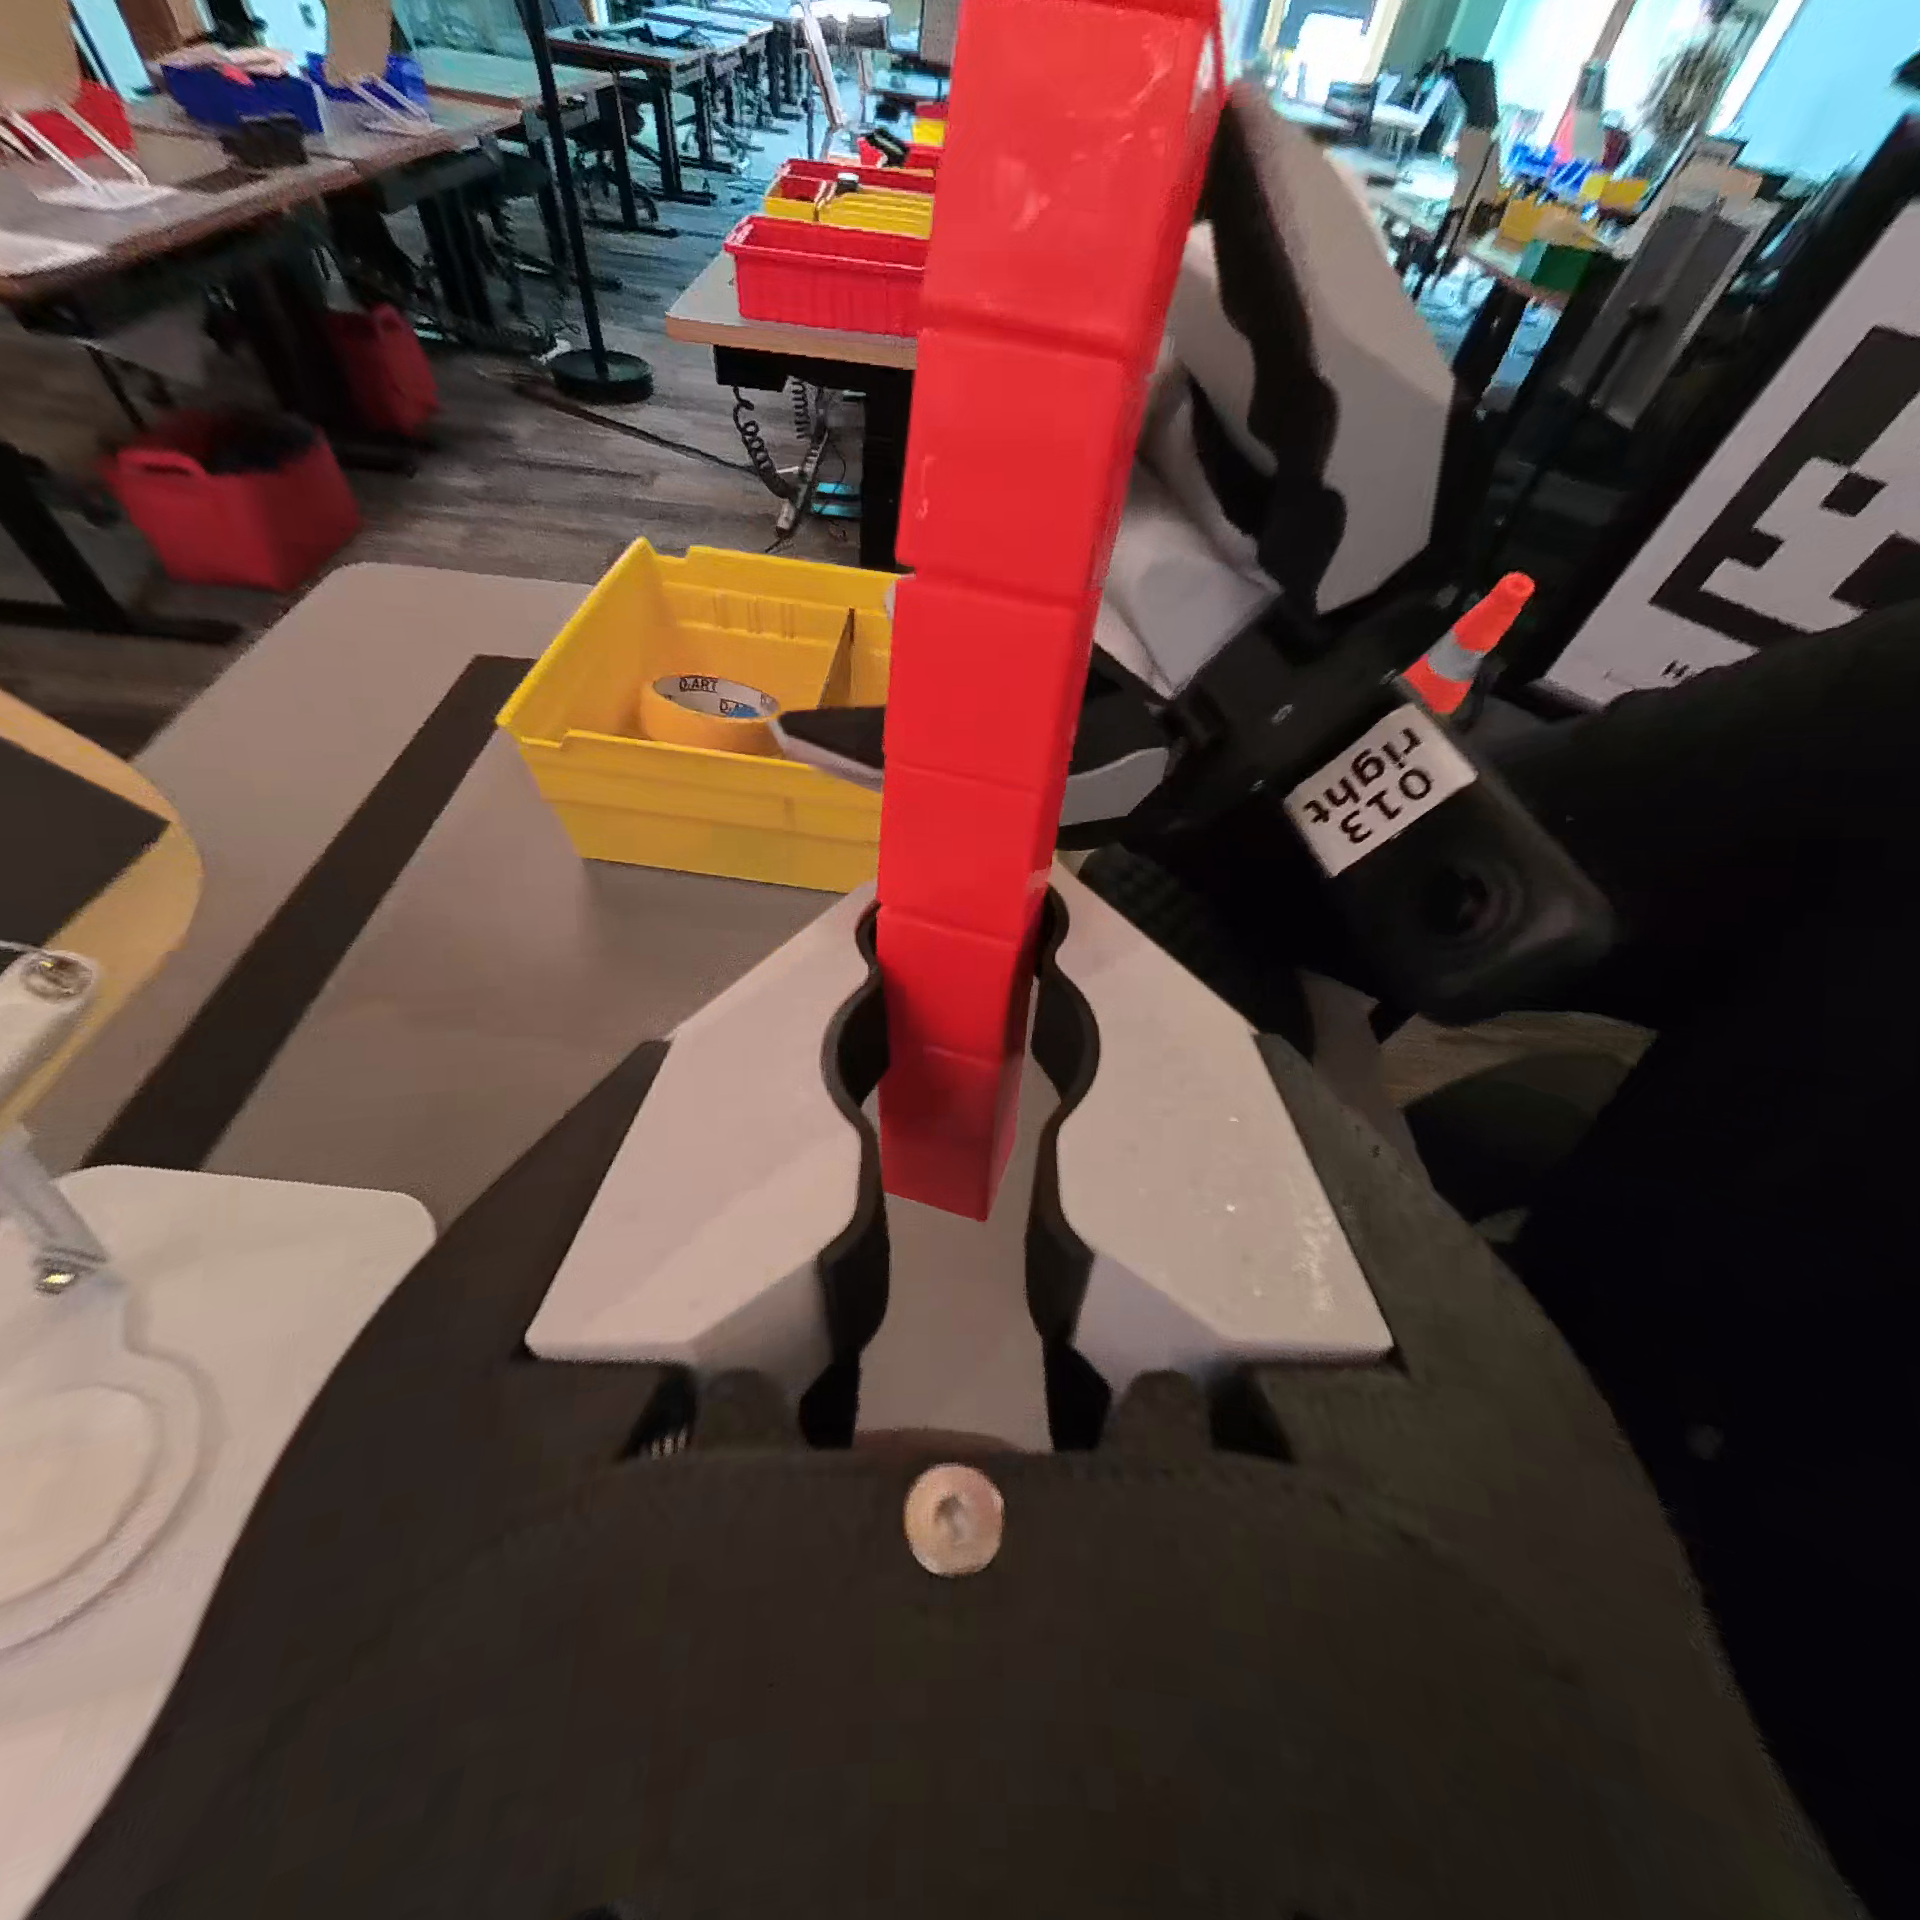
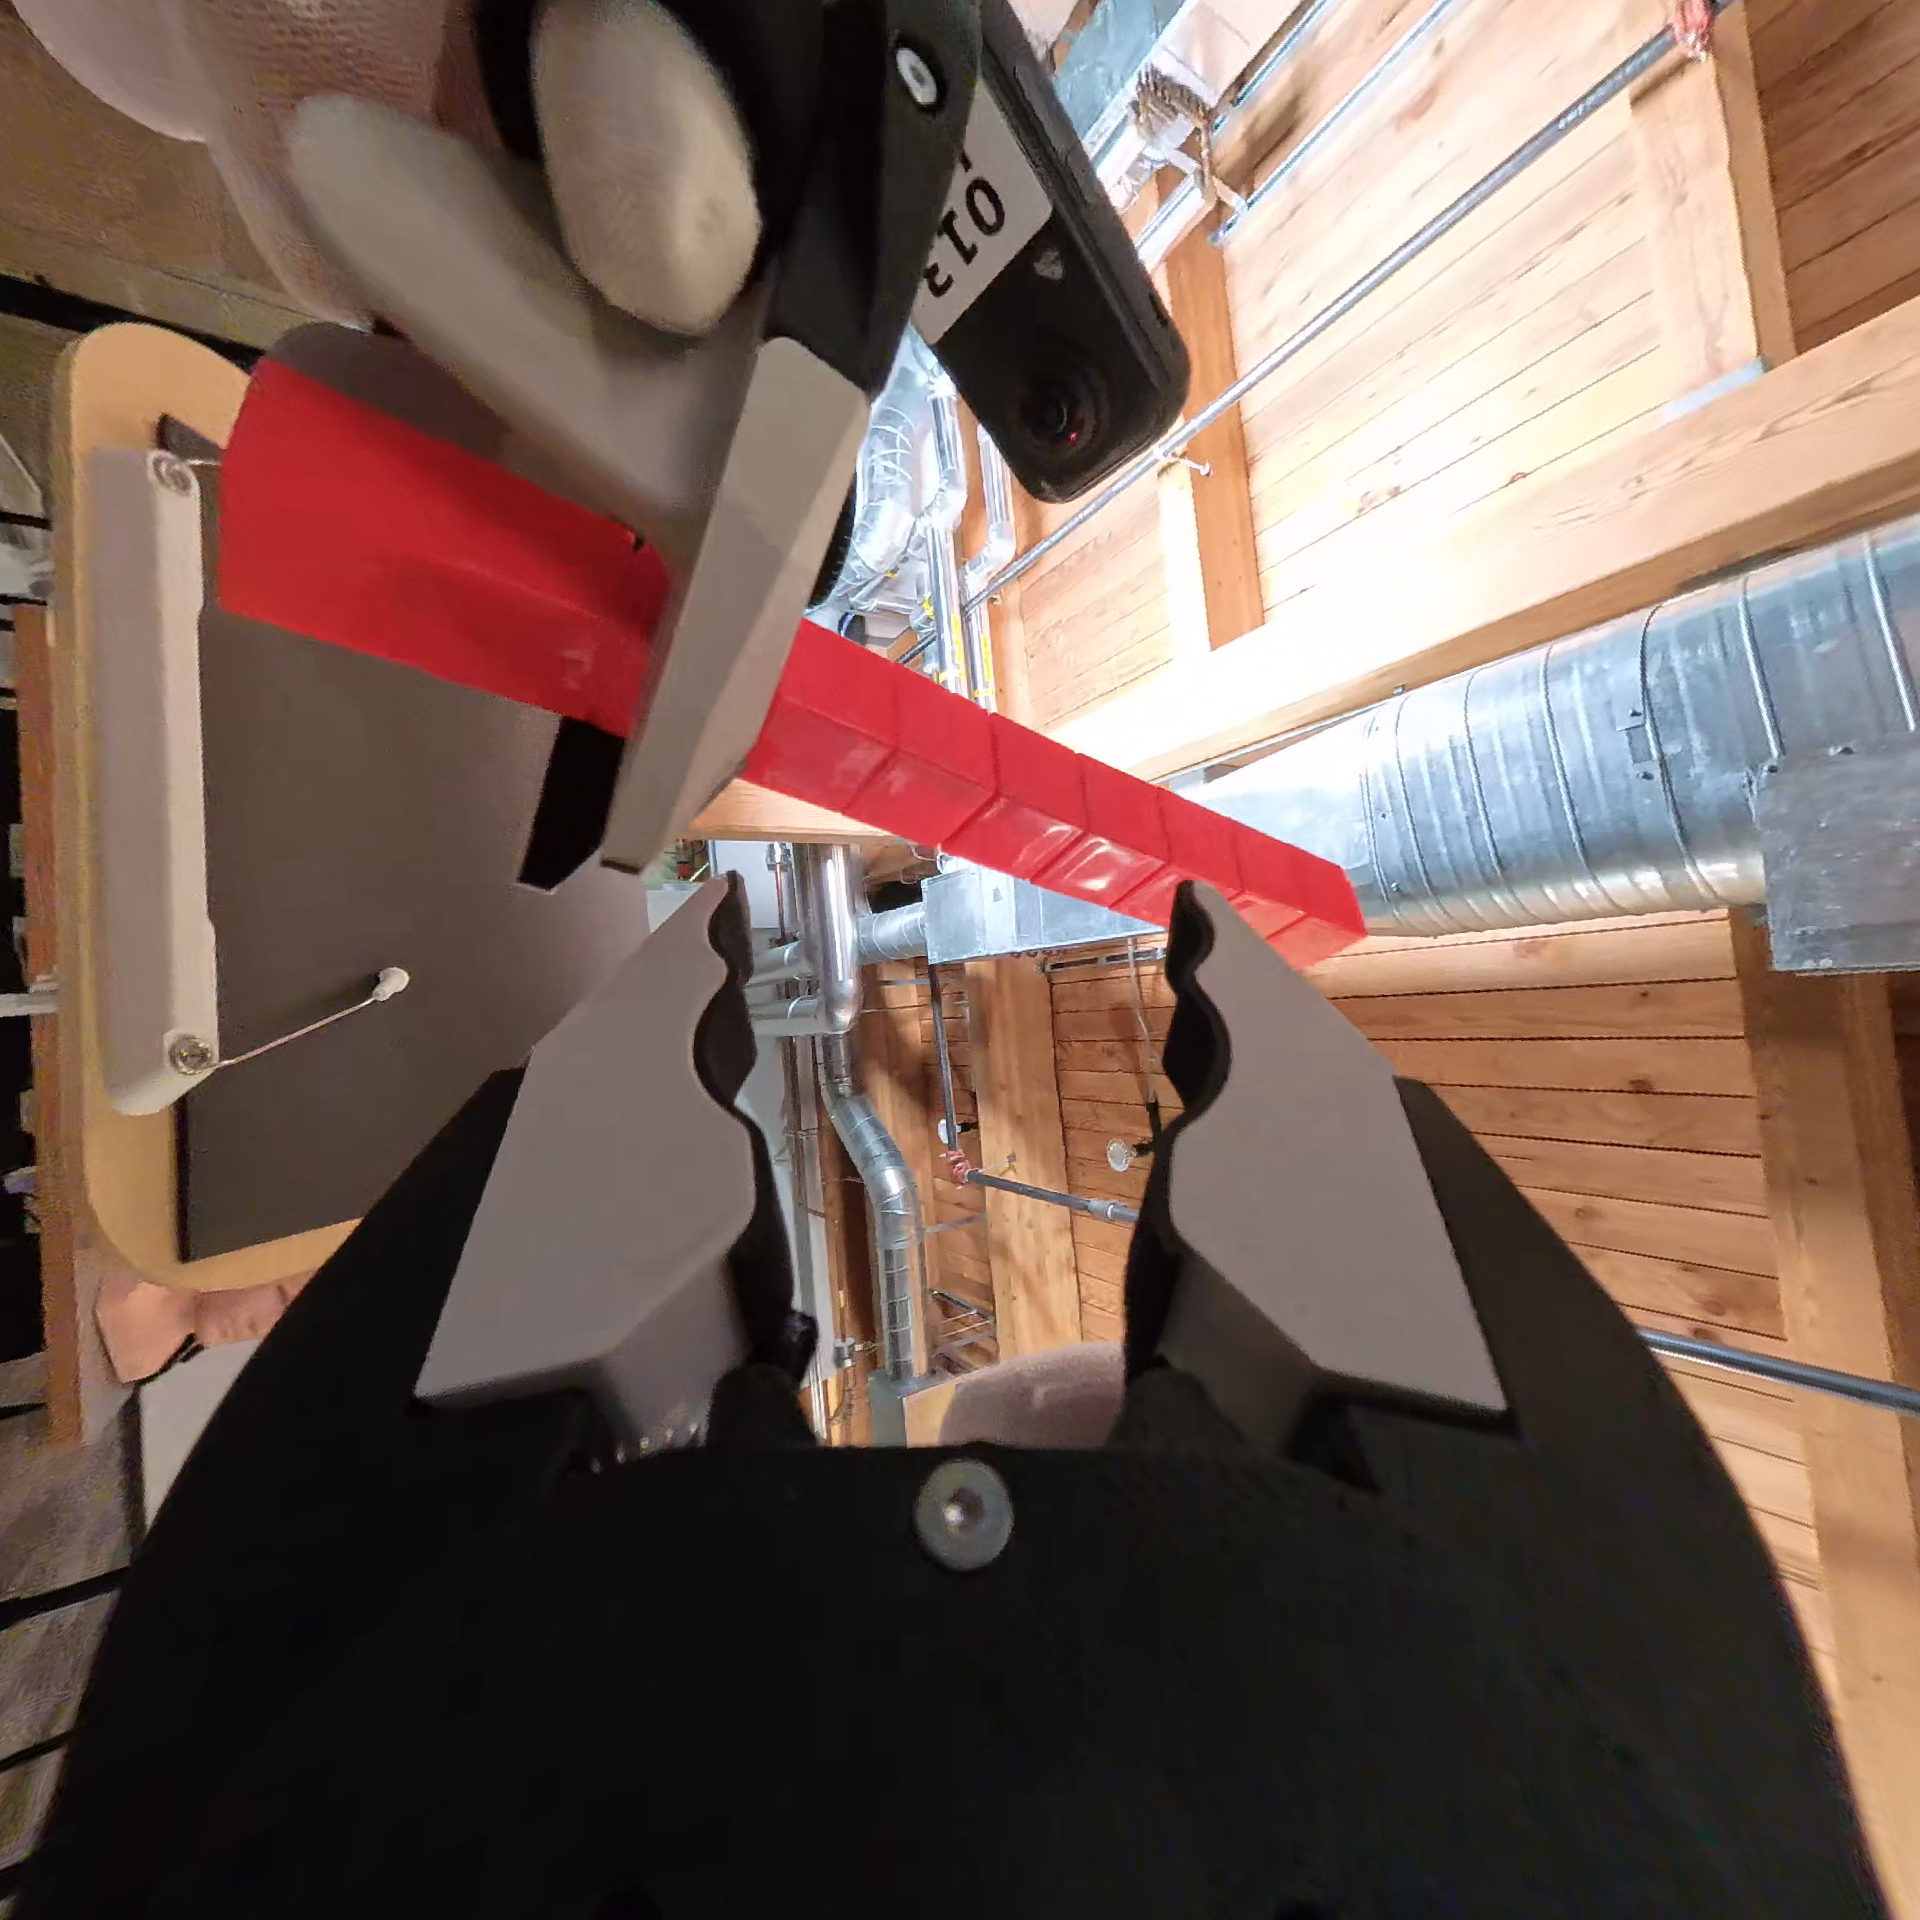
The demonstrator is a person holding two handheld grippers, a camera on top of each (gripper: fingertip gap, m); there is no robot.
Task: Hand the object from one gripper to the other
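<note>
A long red bar of joined cubes [image 1: 997, 623] stands upright in the left wrist view. My left gripper [image 1: 961, 920] is shut on its lower end. The right gripper's finger [image 1: 1382, 312] reaches in from the right, beside the bar's upper half. In the right wrist view the bar [image 2: 935, 769] runs slanting from upper left to right. My right gripper [image 2: 956, 914] is open and empty, and its right fingertip overlaps the bar near its free end. The left gripper's grey finger [image 2: 727, 582] clamps the bar at upper left, held by a gloved hand [image 2: 644, 187].
A yellow bin [image 1: 665, 810] holding a tape roll [image 1: 707, 717] sits on the grey table [image 1: 499, 987] behind the bar. A small orange cone [image 1: 1475, 644] stands at the right. A white fixture [image 1: 208, 1403] lies at the left. Red bins [image 1: 821, 270] sit on a farther table.
</note>
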